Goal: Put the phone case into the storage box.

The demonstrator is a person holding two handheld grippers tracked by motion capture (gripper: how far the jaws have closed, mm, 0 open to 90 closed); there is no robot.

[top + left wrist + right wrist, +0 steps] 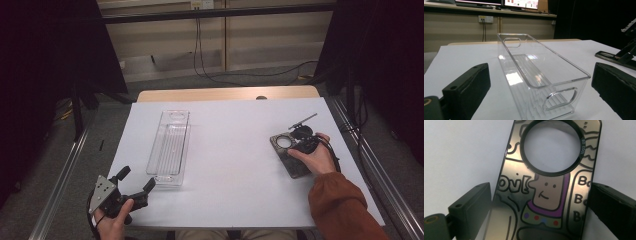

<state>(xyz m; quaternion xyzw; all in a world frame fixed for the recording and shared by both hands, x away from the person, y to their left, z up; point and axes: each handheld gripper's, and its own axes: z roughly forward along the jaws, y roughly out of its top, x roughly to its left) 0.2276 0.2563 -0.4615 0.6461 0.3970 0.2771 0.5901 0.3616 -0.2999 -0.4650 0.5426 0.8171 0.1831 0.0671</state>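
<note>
A white table top (235,165) is seen from above, with a person's forearms entering from the near edge. At the near left corner, the left gripper (136,180) is held in one hand, its two black jaws spread wide apart with nothing between them. Just beyond its tips, a long clear plastic bin (170,146) stands upright on the table, running from near to far on the left half. In the left gripper view, the clear plastic bin (541,75) is seen end-on between the two parted jaws but beyond them, untouched; a cut-out handle is visible in its near end wall and another in its far wall, and nothing is seen inside it.

On the right half of the table, well apart from the bin, a flat dark rectangular plate (290,152) with a round hole lies on the white surface. The right gripper (302,143) is lowered over it by a hand in an orange sleeve. In the right gripper view, the plate (549,185) is seen close up, printed with a cartoon figure, lettering and coloured dots. The right gripper (539,202) straddles it, one jaw at each long edge; the right jaw appears to meet the edge, while it cannot be told whether the left jaw touches or whether the plate is clamped.
</note>
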